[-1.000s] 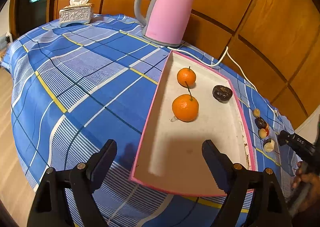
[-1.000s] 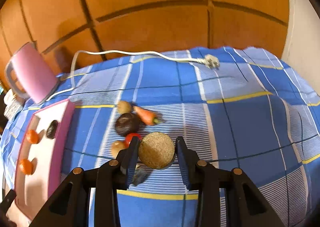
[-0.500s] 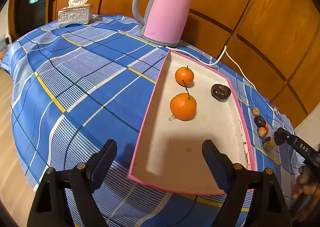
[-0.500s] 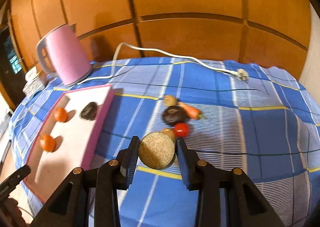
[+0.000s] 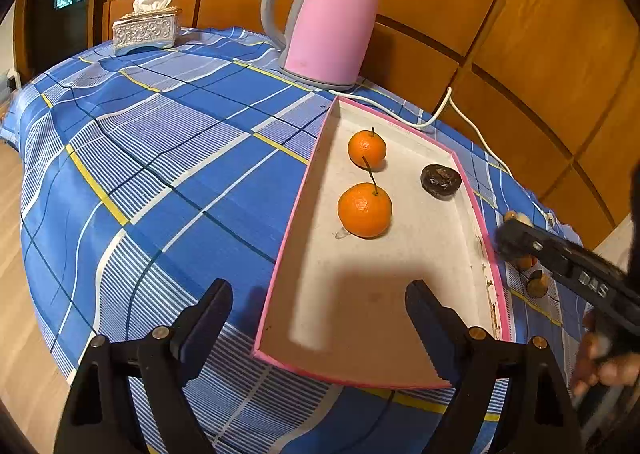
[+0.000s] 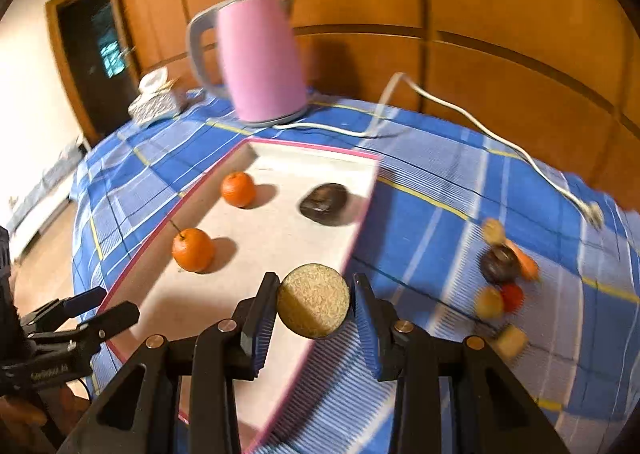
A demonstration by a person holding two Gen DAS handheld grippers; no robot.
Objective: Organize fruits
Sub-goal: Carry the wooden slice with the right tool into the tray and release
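Right tongs point(image 6: 313, 308), closed on the round tan fruit point(image 6: 313, 300): carried from above the loose fruit pile point(image 6: 500, 274) to over the pink-rimmed tray point(image 6: 280, 214), lower centre of the right wrist frame. Pile: shifted from frame centre to the right edge. Left wrist view: right tongs point(image 5: 505, 241) have advanced from the far right edge up to the tray's right rim point(image 5: 486, 238), partly covering the pile.

Both grippers, left gripper point(image 5: 320, 310) and right gripper point(image 6: 314, 314), are matte black plastic with brass screws; the right one's pads point(image 6: 366, 318) are ribbed blue.
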